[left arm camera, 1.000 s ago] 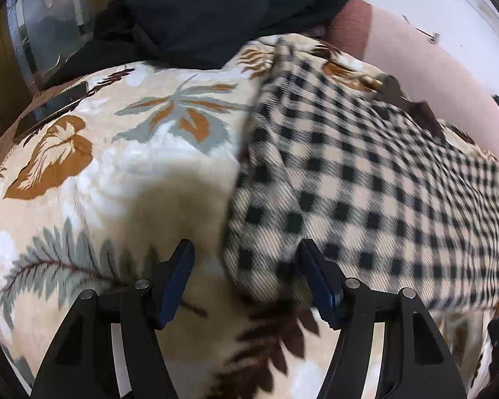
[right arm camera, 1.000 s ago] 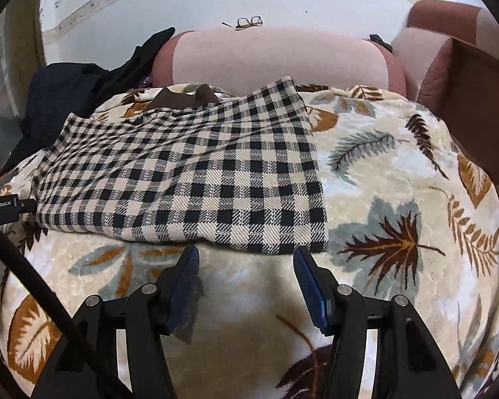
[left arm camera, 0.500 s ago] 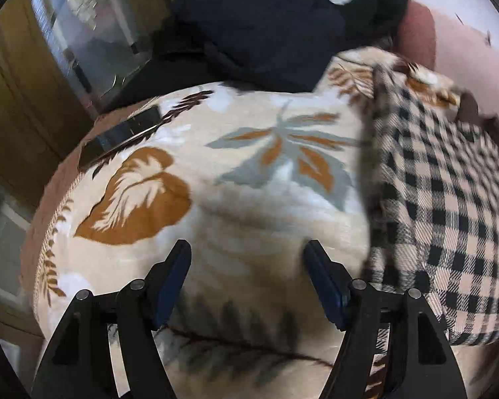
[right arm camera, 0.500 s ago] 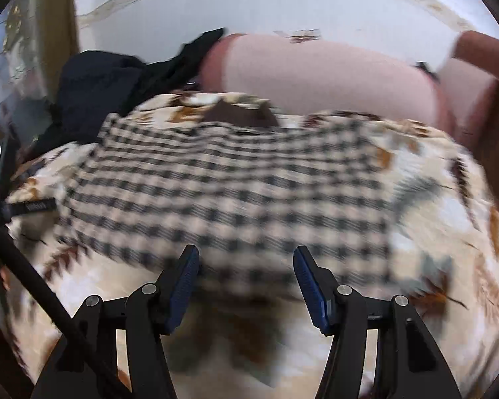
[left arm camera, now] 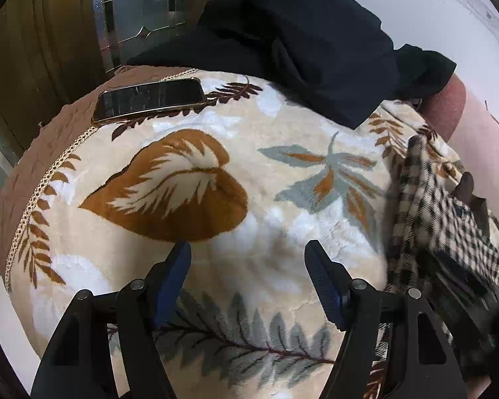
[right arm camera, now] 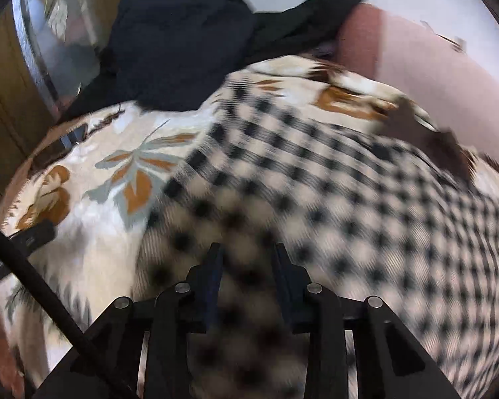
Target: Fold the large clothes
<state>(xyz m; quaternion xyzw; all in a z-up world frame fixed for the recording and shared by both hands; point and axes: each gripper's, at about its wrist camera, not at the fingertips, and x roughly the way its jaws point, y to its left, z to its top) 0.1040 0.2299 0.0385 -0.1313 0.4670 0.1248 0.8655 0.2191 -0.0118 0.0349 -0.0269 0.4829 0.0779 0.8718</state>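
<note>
The black-and-cream checked woven garment [right arm camera: 332, 199] is seen spread in a partly folded panel on the cream leaf-printed plush blanket [left arm camera: 189, 133], so folding is judged begun but unfinished. The right gripper [right arm camera: 248, 259] is held over the garment's near edge, its jaws closing with checked cloth seen between them; a grip cannot be confirmed through blur. The left gripper [left arm camera: 248, 262] is held with fingers wide apart and empty over the blanket, beside the garment.

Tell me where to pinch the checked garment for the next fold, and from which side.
Pinch the checked garment at its near-left corner, coming from the leaf-print blanket side. That edge lies free on bare blanket, clear of the dark clothes. The right gripper is closing over that part; whether its pads bite yet is too blurred to tell.
</note>
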